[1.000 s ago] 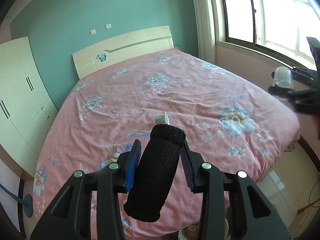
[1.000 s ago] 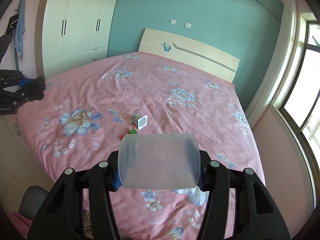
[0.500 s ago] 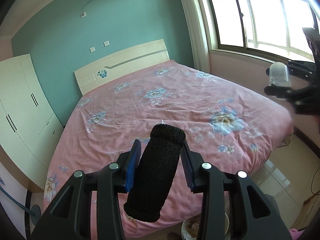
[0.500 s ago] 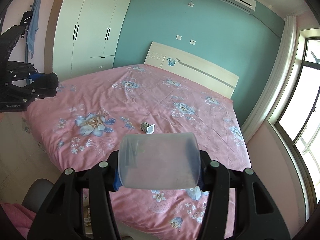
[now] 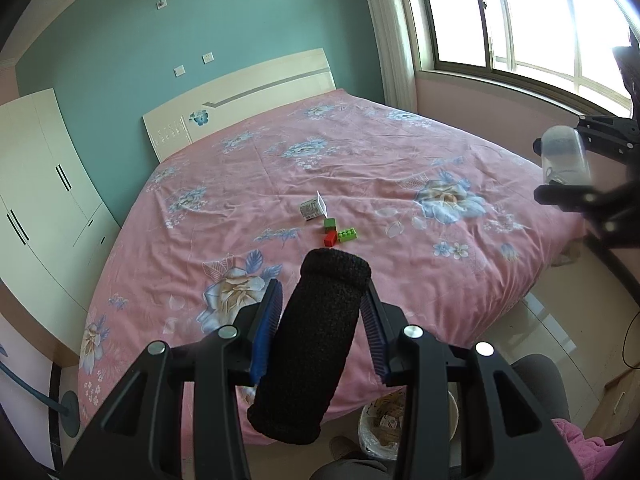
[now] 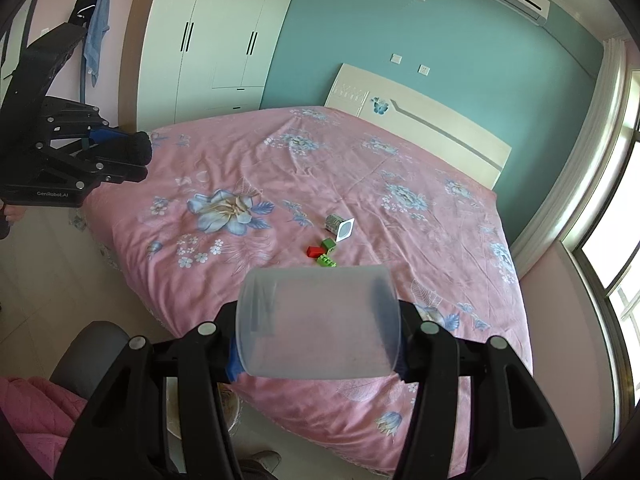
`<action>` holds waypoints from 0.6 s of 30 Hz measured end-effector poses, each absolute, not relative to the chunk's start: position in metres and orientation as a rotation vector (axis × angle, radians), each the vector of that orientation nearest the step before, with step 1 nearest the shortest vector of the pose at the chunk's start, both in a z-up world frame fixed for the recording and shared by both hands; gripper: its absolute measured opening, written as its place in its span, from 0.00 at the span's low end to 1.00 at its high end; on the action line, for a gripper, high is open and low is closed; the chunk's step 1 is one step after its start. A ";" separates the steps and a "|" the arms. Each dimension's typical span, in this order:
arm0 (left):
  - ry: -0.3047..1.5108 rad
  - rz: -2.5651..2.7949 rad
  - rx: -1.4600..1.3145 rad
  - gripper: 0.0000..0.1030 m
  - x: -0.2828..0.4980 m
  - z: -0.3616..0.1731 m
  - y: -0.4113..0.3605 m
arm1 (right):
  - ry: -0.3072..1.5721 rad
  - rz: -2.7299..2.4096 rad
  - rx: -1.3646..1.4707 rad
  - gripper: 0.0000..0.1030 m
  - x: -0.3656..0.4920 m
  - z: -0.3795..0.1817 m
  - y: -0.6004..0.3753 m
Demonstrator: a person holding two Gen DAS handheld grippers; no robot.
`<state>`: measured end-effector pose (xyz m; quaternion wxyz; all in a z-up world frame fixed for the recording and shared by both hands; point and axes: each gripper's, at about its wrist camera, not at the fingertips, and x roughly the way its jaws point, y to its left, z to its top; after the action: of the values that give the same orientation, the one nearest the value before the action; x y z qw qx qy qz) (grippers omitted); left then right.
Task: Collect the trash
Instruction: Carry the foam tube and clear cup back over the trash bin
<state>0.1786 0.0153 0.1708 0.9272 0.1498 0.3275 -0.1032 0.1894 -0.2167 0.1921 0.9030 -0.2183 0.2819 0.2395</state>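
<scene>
Holding a soft black foam sleeve (image 5: 310,344), the left hand-held gripper (image 5: 320,320) is clamped mid-length; the right hand-held gripper (image 6: 318,326) pinches a light, crushable translucent cup (image 6: 318,322) across its wall, above the bed (image 6: 440,216).

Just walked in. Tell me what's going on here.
A person is clearing trash from a bed with two handheld grippers. The left gripper is shut on a black foam tube; the right gripper is shut on a clear plastic cup. A small carton and toy bricks lie on the bedspread. A lined bin stands below.
</scene>
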 end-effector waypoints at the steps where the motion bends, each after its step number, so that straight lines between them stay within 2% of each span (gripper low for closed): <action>1: 0.687 -0.212 0.303 0.41 0.180 0.163 0.017 | 0.593 0.501 -0.450 0.53 0.189 0.185 -0.215; 18: 0.951 -0.255 0.216 0.41 0.196 0.019 0.027 | 0.772 0.550 -0.453 0.53 0.182 0.047 -0.176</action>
<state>0.1958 0.0273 0.0186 0.8755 0.1037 0.4558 -0.1223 0.1819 -0.1761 0.0469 0.8652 -0.2160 0.3685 0.2625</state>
